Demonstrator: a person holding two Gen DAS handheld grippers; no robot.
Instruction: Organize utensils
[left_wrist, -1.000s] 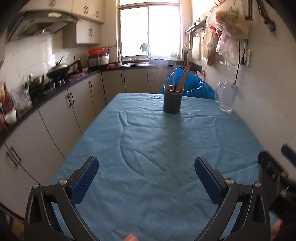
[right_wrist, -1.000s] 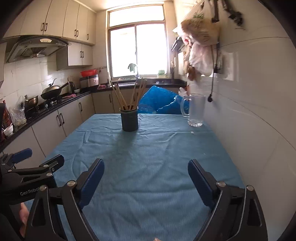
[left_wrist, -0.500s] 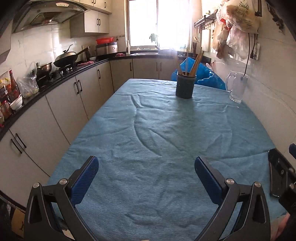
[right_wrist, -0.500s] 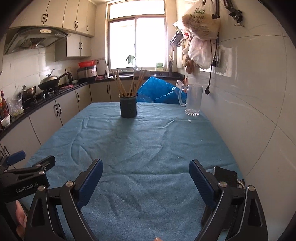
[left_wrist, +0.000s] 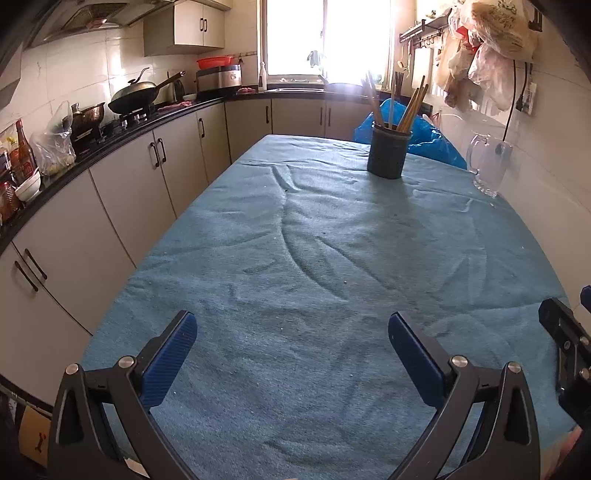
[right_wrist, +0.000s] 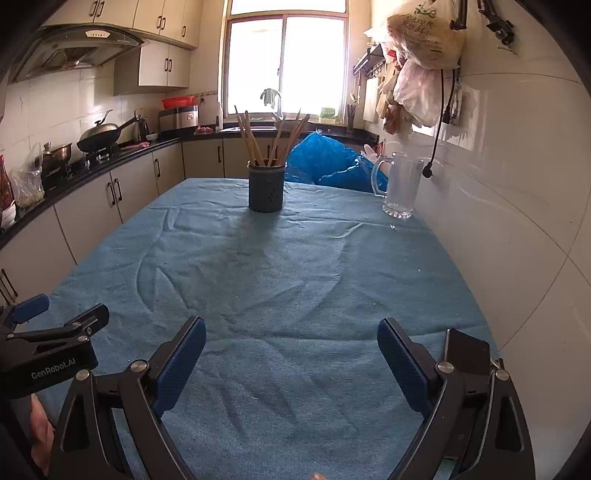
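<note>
Right wrist: utensil holder far beyond right hand-held gripper.

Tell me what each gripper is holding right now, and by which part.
Nothing is held. The left gripper and right gripper are both open over the blue tablecloth, nothing between their fingers.

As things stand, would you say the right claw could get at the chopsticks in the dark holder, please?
Probably yes. The right claw is open and empty, and only bare blue cloth lies between it and the holder. The chopsticks stick up above its rim; the glass mug stands off to the side.
</note>
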